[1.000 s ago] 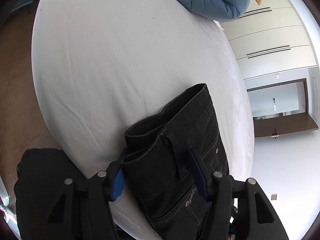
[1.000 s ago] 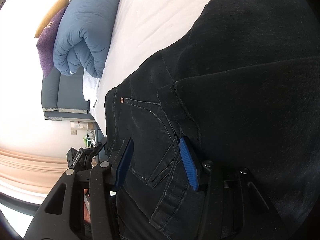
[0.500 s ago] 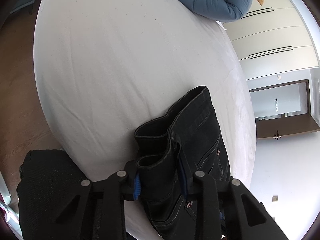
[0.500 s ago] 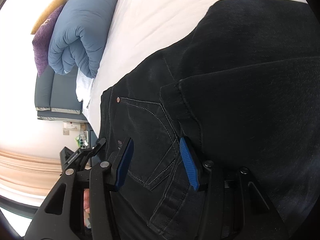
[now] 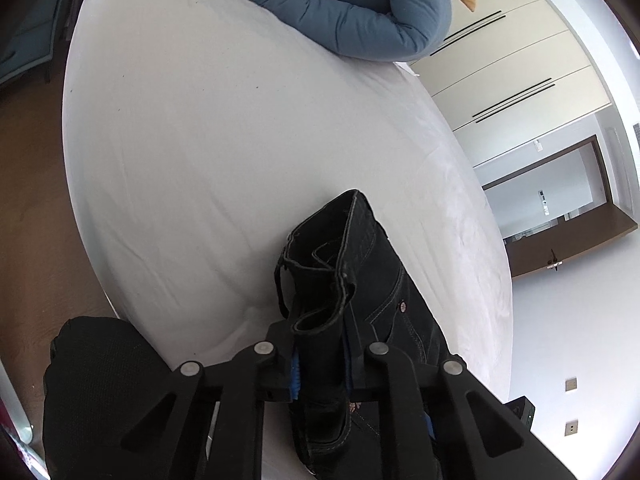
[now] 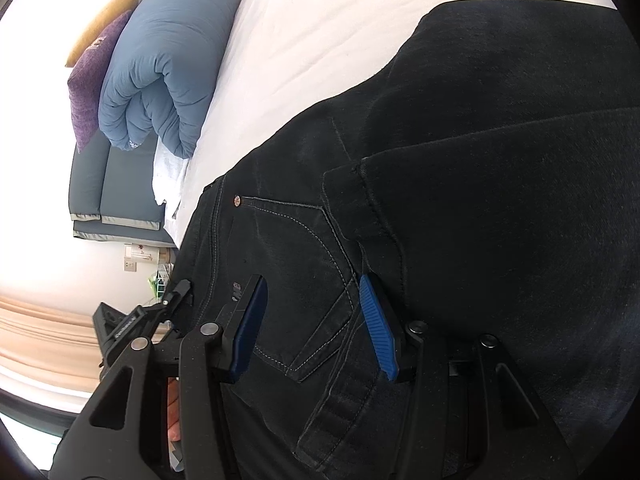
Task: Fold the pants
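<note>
Black jeans (image 5: pixel 360 288) lie on a white bed (image 5: pixel 208 152), near its near edge. My left gripper (image 5: pixel 320 368) is shut on the bunched waistband of the jeans, which stands up between its blue pads. In the right wrist view the jeans (image 6: pixel 480 184) fill most of the frame, with a back pocket and a folded leg on top. My right gripper (image 6: pixel 316 316) is open, its blue pads (image 6: pixel 376 328) spread over the pocket area, close above the cloth.
A rolled blue duvet (image 5: pixel 360 12) lies at the bed's far end, with purple and yellow cushions (image 6: pixel 88 76) behind it. Wood floor (image 5: pixel 28 200) lies to the left of the bed. White wardrobes (image 5: pixel 520 72) and a doorway stand to the right.
My left gripper closed on the waistband and lifted it, bunching the cloth upright. My right gripper stayed open over the pocket with little movement.
</note>
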Motion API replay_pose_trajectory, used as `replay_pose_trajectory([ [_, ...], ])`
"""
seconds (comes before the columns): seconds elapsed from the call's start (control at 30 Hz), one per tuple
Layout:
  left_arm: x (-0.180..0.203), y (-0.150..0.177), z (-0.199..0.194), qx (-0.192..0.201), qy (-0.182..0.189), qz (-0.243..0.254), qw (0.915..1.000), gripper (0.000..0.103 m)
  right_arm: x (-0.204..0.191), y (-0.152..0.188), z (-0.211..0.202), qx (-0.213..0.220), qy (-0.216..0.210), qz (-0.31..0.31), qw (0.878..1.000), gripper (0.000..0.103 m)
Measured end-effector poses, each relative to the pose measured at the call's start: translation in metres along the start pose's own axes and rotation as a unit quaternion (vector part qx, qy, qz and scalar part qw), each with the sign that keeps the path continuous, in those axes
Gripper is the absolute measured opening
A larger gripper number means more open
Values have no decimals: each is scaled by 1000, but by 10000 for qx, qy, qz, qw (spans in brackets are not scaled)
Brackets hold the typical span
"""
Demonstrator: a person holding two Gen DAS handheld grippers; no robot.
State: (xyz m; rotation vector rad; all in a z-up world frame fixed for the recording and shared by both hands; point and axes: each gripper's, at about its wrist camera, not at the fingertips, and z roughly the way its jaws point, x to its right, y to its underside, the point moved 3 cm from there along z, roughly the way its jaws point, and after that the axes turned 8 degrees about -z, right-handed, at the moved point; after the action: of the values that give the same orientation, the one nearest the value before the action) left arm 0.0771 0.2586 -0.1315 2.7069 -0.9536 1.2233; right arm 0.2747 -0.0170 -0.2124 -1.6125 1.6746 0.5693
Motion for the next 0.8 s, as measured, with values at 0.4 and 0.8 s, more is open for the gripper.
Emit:
replay_pose_trajectory([
  [0.4,79,35,-23,322,167,1507,9879,14,10,-3,-5,130,-334,226,9991,47],
  [0.8,179,169,-6,-22,247,3911,9200,14,-4,-20,-111,849,-1118,32,9901,81],
])
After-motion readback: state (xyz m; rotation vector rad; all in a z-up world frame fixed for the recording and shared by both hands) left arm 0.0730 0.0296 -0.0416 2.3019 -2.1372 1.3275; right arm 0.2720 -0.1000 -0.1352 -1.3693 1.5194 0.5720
